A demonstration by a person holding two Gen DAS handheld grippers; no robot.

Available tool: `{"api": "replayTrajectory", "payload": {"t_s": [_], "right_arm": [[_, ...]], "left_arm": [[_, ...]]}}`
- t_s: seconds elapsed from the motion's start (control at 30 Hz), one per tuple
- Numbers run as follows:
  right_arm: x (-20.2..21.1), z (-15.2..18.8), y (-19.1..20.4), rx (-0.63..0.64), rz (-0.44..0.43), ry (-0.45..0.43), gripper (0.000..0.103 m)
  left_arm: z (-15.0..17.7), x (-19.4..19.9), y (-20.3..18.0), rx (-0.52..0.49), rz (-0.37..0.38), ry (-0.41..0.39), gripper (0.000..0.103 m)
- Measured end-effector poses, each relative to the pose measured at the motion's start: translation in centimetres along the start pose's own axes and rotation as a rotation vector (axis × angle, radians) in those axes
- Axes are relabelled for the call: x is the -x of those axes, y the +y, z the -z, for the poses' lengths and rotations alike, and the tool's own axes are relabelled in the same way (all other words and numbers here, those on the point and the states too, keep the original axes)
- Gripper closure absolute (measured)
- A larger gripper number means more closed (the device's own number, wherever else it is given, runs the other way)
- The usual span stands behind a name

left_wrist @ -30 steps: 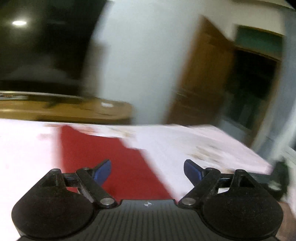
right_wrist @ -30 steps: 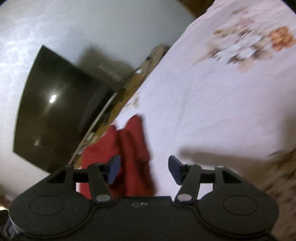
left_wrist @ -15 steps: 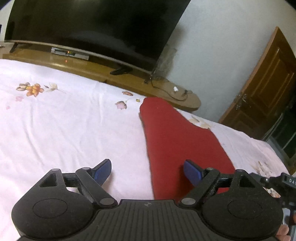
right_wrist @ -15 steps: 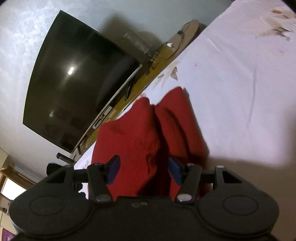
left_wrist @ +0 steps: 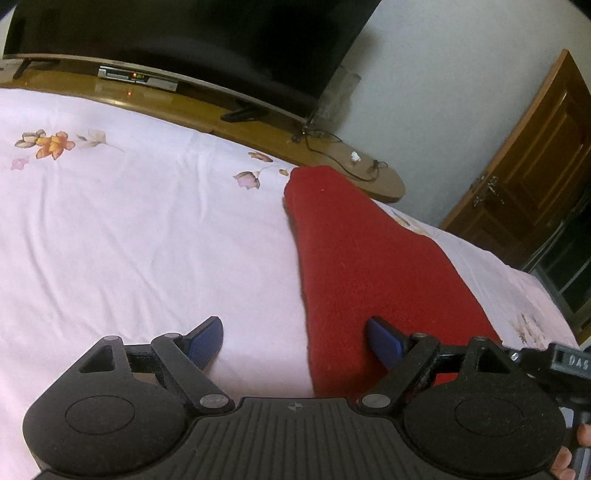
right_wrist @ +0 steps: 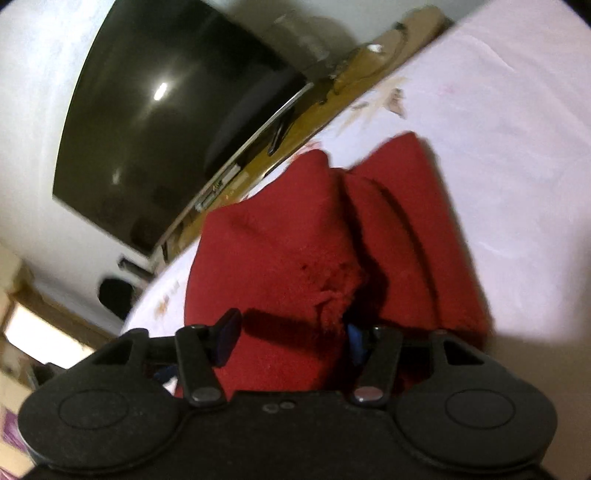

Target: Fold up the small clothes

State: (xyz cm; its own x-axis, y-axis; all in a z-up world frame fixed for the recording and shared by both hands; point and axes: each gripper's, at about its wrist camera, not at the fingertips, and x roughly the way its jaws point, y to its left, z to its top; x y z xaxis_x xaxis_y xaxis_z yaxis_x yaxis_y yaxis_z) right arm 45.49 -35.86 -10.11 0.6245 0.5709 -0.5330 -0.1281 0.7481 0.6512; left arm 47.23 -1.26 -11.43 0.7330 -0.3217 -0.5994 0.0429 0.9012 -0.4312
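Here a red fleece garment (left_wrist: 373,266) lies on a bed covered by a pale pink sheet with small flower prints (left_wrist: 129,236). In the left wrist view it is a long, narrow shape. Its long axis runs from the camera side up toward the far edge of the bed, and its rounded narrow end points at the brown wooden TV bench (left_wrist: 258,122) that carries a large black television (left_wrist: 192,33). The wider end is near the camera and passes under the gripper body. The left gripper (left_wrist: 295,339) hovers over the left long edge of the garment with its jaws wide apart. The left blue pad (left_wrist: 205,341) is over bare sheet, the right one is over the red cloth, and nothing is held. In the right wrist view, which is tilted and a little blurred, the same garment (right_wrist: 280,258) shows two parts that lie side by side and both point toward the television (right_wrist: 177,114); a dark crease runs between them. The right gripper (right_wrist: 290,334) is low over the near end. Its jaws are about half open and have just been closing, with a raised fold of the red cloth between them. Whether the pads already press on the fold, I cannot tell. A brown wooden door (left_wrist: 535,158) stands at the right of the room.
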Motion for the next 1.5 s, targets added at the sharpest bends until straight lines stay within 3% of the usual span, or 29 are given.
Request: {"api": "replayTrajectory", "payload": {"t_s": [0.13,0.3,0.37,0.5,0.57,0.63,0.7,0.8,0.9,1.0,1.07,1.2,1.27,1.43,1.5], "right_arm": [[-0.1,0.1,2.7,0.183,0.096,0.021,0.083],[1.6,0.4,5.9,0.349,0.174,-0.031,0.084],[2.2,0.5,6.7,0.396,0.192,-0.034,0.076],[1.5,0.1,6.2,0.397,0.196,-0.011,0.074],[0.6,0.2,5.4,0.364,0.170,0.025,0.068],[-0.6,0.3,3.7,0.267,0.149,0.072,0.081],[0.0,0.2,3.2,0.241,0.116,0.047,0.087],[2.0,0.3,4.8,0.319,0.102,-0.039,0.088],[4.3,0.1,6.6,0.407,0.098,-0.108,0.088],[5.9,0.1,6.6,0.440,0.131,-0.140,0.088],[5.9,0.3,5.2,0.414,0.172,-0.132,0.088],[3.2,0.7,-0.2,0.227,0.213,-0.016,0.088],[3.6,0.7,-1.3,0.154,0.167,-0.040,0.085],[5.1,-0.4,-1.3,0.131,0.129,-0.117,0.054],[5.6,-1.4,-2.4,0.079,0.094,-0.152,0.052]], "left_arm": [[-0.1,-0.3,-0.3,-0.012,-0.007,0.002,0.018],[-0.3,0.2,-1.3,-0.051,-0.033,-0.008,0.018],[-0.3,0.2,-1.2,-0.043,-0.034,-0.005,0.018],[-0.3,0.3,-1.0,-0.035,-0.037,-0.001,0.018],[-0.3,0.2,-0.9,-0.029,-0.032,0.006,0.018],[-0.5,0.2,-0.8,-0.026,-0.031,0.011,0.018],[-0.6,0.4,-1.2,-0.052,-0.042,0.002,0.019],[-0.8,1.0,-2.4,-0.087,-0.039,-0.023,0.025],[-0.8,1.4,-4.0,-0.131,-0.039,-0.046,0.025],[-0.6,0.9,-5.1,-0.158,-0.047,-0.042,0.025],[-0.2,-0.5,-5.2,-0.162,-0.059,0.024,0.025],[-0.1,-1.4,-4.5,-0.122,-0.041,0.068,0.020],[-0.4,-1.0,-4.5,-0.148,-0.044,0.066,0.020],[-2.8,0.4,-3.4,-0.115,0.004,-0.043,0.020],[-4.0,-0.5,-2.9,-0.111,0.002,-0.040,0.020]]}}
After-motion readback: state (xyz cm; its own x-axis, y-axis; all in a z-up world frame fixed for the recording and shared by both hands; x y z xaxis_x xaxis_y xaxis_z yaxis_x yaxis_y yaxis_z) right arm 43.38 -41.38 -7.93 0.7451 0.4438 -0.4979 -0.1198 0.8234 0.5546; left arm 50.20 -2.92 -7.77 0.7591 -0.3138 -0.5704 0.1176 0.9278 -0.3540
